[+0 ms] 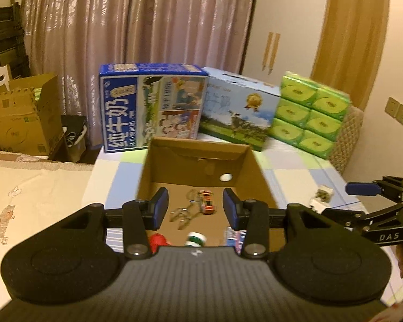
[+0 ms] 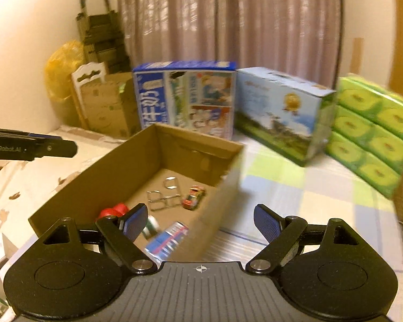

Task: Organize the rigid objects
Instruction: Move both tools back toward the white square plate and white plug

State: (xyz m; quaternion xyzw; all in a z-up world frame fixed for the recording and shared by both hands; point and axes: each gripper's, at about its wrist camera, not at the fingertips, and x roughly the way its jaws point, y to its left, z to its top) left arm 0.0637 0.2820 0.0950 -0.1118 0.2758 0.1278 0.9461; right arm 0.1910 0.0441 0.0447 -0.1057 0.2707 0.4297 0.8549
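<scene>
Both of my claws hang empty, left claw [image 1: 196, 209] partly spread, right claw [image 2: 200, 221] wide; ahead lies a straight-walled cardboard box [image 1: 258, 166] holding a glossy toy car [image 1: 207, 201] and what look like wire clips [image 1: 184, 213].

An open cardboard box [image 1: 201, 161] is set on the bed [image 1: 309, 177], well in from its edges. Inside it a toy car [image 1: 207, 202] lies toward the far wall, with wire clips [image 1: 184, 213] just left of it. Behind the box, along the bed's far edge, a milk carton [image 1: 151, 107], a second carton [image 1: 239, 112] and stacked tissue packs [image 1: 310, 114] are ranged left to right.
</scene>
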